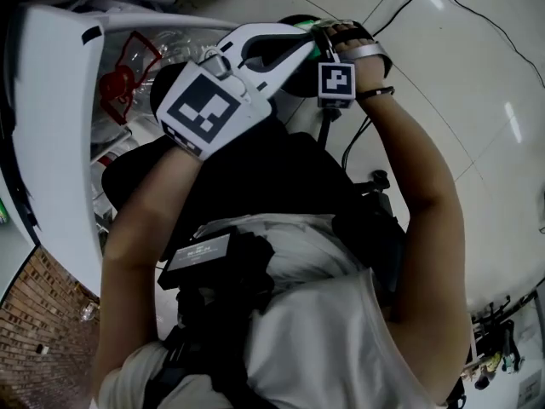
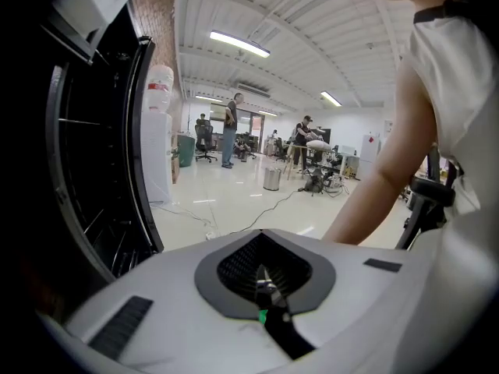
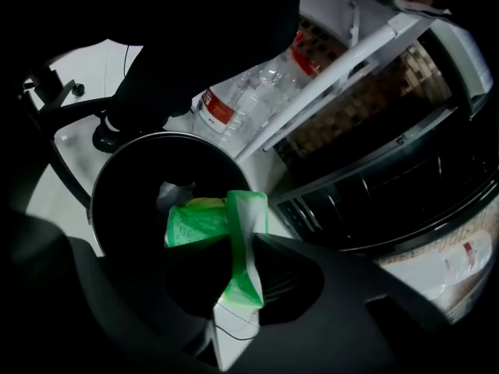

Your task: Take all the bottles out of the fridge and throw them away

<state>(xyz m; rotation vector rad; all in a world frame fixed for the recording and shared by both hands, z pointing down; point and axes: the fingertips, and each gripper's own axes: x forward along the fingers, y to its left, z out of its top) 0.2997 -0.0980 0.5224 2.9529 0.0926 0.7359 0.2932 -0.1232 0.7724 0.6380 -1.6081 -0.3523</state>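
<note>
right gripper [image 3: 242, 248] clamped on a crushed green-labelled bottle [image 3: 195, 220], held over the round mouth of a black bin [image 3: 117, 170], close to the rim on the fridge side. left gripper [image 2: 265, 275]: jaws closed together, nothing between them, facing open floor [image 2: 234, 197]. clear red-labelled bottles [image 3: 234, 104] lie behind the white door rail [image 3: 335, 72], just beside the bin's edge. dark wire fridge shelves [image 3: 390, 185] at right.

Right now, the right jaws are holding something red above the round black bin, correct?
Not red: the right gripper view shows the right gripper holding a green-and-white item above the round black bin.
</note>
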